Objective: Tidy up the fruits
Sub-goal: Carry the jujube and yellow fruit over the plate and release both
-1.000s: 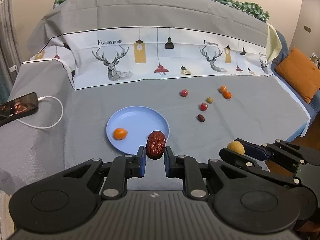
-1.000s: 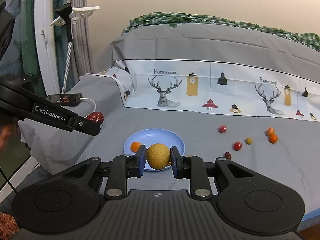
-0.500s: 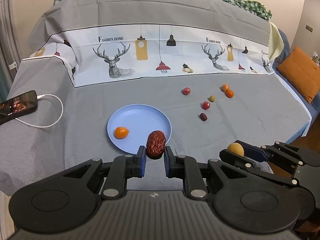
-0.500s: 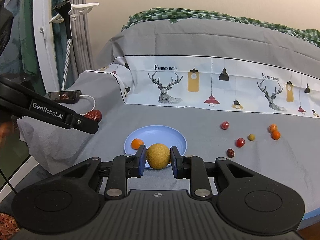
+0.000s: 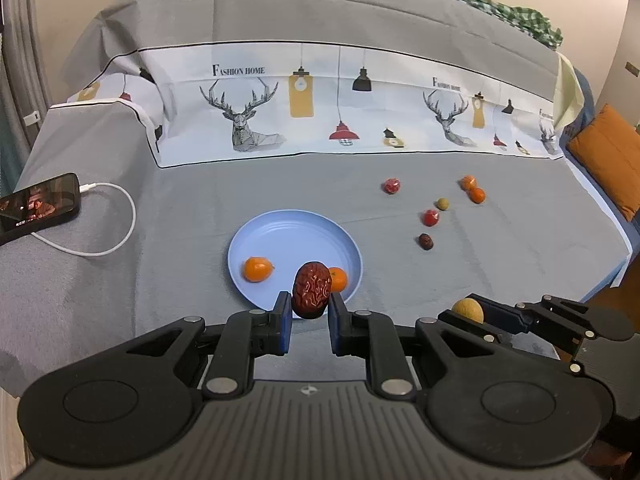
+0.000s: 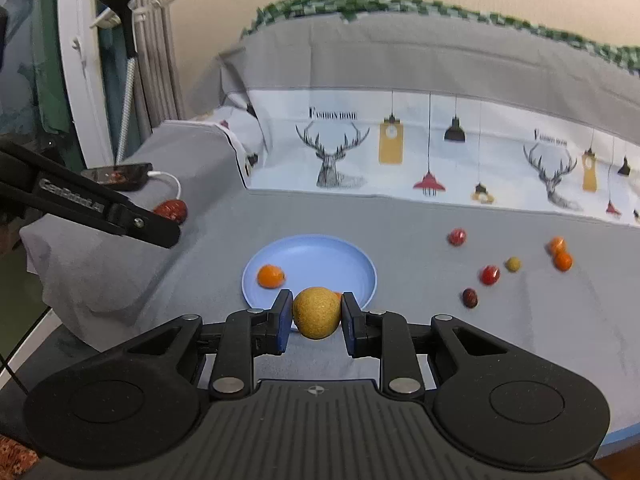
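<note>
Two grippers closed on fruit, left gripper (image 5: 306, 318) clamping a wrinkled red date (image 5: 312, 295), right gripper (image 6: 313, 322) clamping a tan round fruit (image 6: 316, 312), blue plate (image 5: 280, 228) just ahead of both.

"FASHION HOME" on printed cloth (image 5: 320, 112), likely "GenRobot.AI" on left gripper (image 6: 176, 224)

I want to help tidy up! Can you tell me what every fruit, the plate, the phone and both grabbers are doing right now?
left gripper: shut on the red date, held in the air
right gripper: shut on the tan round fruit
blue plate: flat on the cloth, two orange fruits inside
six small fruits: loose on the cloth, right of the plate
phone: screen lit, cable plugged in
</note>
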